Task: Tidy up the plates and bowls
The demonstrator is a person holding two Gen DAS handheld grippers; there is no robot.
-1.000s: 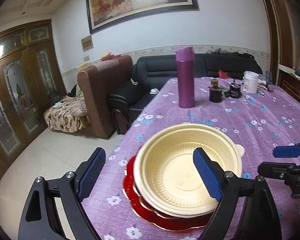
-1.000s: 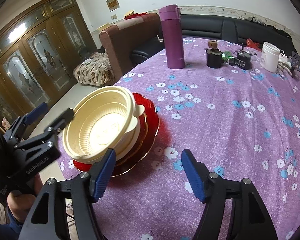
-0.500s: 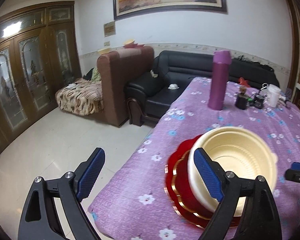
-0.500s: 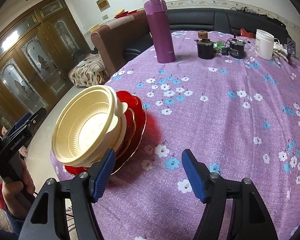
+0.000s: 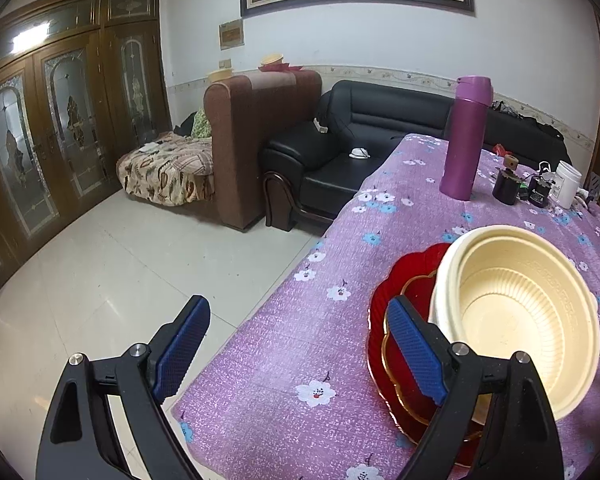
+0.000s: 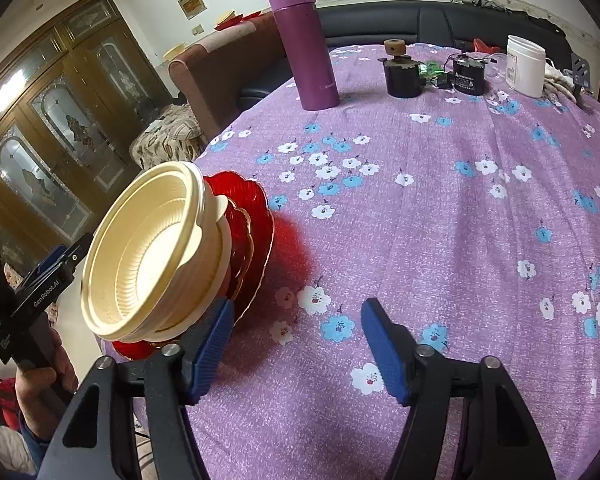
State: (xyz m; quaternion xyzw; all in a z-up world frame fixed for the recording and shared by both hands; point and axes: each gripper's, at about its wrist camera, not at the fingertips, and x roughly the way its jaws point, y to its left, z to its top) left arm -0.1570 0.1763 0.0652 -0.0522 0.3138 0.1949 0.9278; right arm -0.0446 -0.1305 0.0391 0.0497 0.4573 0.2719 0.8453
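Cream plastic bowls (image 5: 516,316) are nested in a stack on red gold-rimmed plates (image 5: 396,296) near the table's front left corner. The stack also shows in the right wrist view (image 6: 148,248) on the plates (image 6: 252,216). My left gripper (image 5: 296,348) is open and empty, to the left of the stack over the table's edge. My right gripper (image 6: 298,344) is open and empty, just right of the stack above the cloth. The left gripper also shows in the right wrist view (image 6: 52,268), held in a hand.
The table wears a purple flowered cloth (image 6: 440,208). At its far end stand a purple flask (image 6: 304,40), two dark small devices (image 6: 404,68) and a white jar (image 6: 526,66). A black sofa (image 5: 340,152), a brown armchair (image 5: 256,136) and tiled floor (image 5: 112,272) lie left.
My left gripper has drawn back and swung left, off the bowl stack to the table's edge. My right gripper has edged closer to the stack. Both stay open.
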